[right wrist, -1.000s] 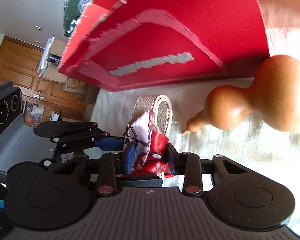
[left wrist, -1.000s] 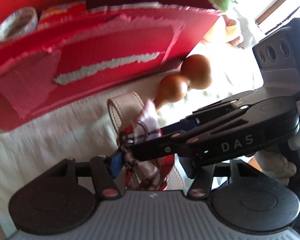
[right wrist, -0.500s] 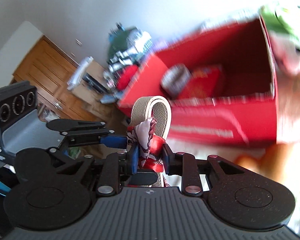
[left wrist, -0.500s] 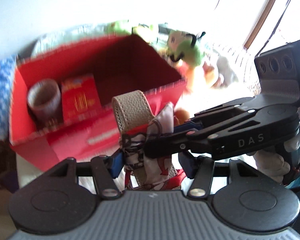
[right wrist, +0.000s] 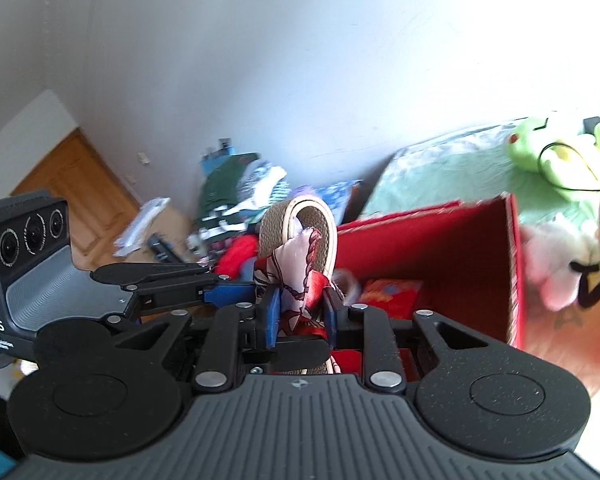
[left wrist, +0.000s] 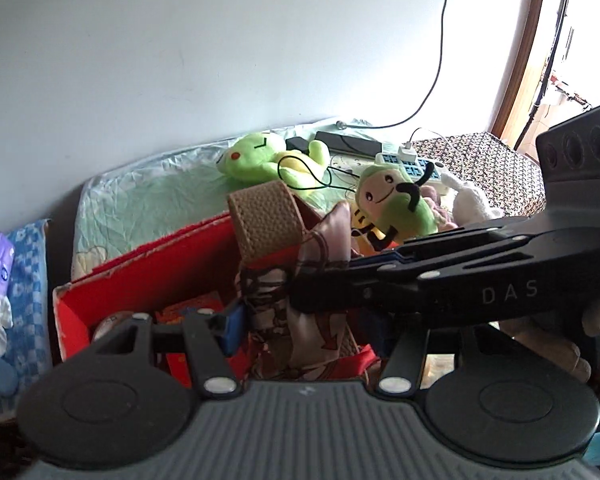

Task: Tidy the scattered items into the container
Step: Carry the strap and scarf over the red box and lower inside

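Both grippers grip one bundle: a beige woven strap loop (left wrist: 266, 216) with a red-and-white patterned scarf (left wrist: 300, 320) tied on it. My left gripper (left wrist: 300, 320) is shut on it; the right gripper crosses in front from the right. In the right wrist view my right gripper (right wrist: 300, 312) is shut on the scarf (right wrist: 300, 276), with the strap loop (right wrist: 300, 220) rising above. The bundle is held above the open red box (right wrist: 440, 248), which holds a red packet (right wrist: 392, 296) and a tape roll (left wrist: 108, 322).
Green plush toys (left wrist: 272, 156) (left wrist: 396, 200) and a white plush (left wrist: 472, 204) lie behind the box on a green sheet (left wrist: 140, 200), with a power strip and cables (left wrist: 408, 160). A clothes pile (right wrist: 240, 196) and wooden door (right wrist: 80, 184) are at left.
Both grippers have lifted the strap-and-scarf bundle from the bed surface beside the gourd up to above the red box's opening. The gourd has left view.
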{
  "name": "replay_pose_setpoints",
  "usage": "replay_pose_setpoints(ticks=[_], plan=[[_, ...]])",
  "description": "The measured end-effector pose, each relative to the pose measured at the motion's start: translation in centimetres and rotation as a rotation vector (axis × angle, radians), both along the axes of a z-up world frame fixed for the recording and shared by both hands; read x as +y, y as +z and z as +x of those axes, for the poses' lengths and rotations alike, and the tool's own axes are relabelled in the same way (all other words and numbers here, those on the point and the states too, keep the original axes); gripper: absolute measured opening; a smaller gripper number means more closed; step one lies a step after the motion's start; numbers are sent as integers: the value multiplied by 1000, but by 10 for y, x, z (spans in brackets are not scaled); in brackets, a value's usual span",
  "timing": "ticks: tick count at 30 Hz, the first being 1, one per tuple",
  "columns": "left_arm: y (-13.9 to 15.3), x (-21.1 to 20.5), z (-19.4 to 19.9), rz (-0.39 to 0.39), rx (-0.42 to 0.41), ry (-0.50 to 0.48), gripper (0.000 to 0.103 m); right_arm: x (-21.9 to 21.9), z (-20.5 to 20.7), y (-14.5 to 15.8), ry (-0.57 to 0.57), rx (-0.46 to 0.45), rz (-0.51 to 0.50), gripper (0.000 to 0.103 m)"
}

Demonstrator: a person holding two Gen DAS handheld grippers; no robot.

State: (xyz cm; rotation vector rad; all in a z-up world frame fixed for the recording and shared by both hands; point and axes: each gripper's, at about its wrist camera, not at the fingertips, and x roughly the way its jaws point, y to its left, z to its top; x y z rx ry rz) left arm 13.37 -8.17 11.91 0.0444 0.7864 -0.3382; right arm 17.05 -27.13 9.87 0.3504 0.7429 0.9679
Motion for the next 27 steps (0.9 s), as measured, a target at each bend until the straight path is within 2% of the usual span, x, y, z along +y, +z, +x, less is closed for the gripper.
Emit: replay_pose_setpoints(ticks=[7,14,17,20,22,24,26,27], plan=[[-40,9,51,-57,128,3,56,16,43,-26,-77,106,-103,24],[-94,14,75,-85,285,-5,55,43,58,-54,-106,228,-330,22],[-109,15,81,-79,341,-7,53,52,60,-63,-108,255,-409,20],[-118,13,85,-82,387,-30,45,59,60,-71,-95,283,-456,10],[-117,10,85,-76,386,-46,45,64,63,-75,-92,308,-474,7],[-116,8,85,-64,384,-51,46,68,65,-79,-90,316,-500,8],[-116,11,88,-87,390,-46,46,71,64,-79,-110,302,-509,13],[-116,13,88,-108,395,-43,46,72,63,-79,-122,289,-506,20]])
